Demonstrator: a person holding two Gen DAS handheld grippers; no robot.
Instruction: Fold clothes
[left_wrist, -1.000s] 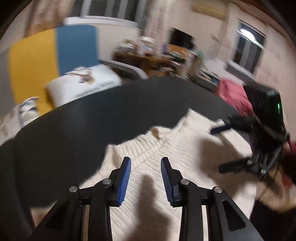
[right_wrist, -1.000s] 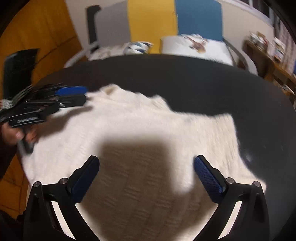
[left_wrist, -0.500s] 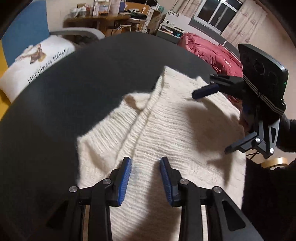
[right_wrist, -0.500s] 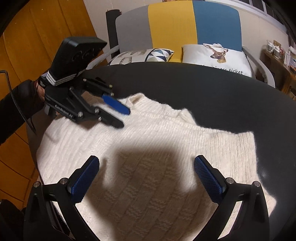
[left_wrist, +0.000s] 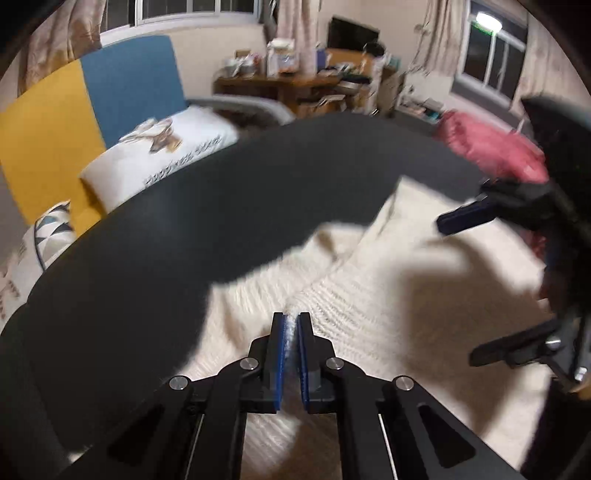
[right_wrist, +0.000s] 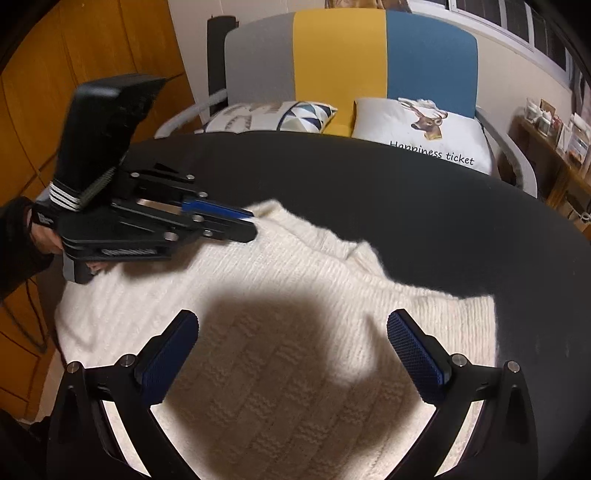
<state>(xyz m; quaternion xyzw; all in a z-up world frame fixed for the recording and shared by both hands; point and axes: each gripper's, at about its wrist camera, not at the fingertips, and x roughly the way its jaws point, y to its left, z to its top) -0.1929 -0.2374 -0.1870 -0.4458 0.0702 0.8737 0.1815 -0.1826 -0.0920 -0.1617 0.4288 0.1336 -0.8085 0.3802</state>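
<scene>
Black table (right_wrist: 369, 192) bears cream sweater (right_wrist: 277, 332), left gripper (left_wrist: 290, 325) pinching it, right gripper (right_wrist: 291, 332) spread above.

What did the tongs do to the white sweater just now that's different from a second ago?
The left tongs closed: a second ago their fingers were apart above the sweater, now they pinch a ridge of knit near its far edge. The right tongs stayed wide open over the middle of the sweater, holding nothing. The sweater stays spread on the black table.
</scene>
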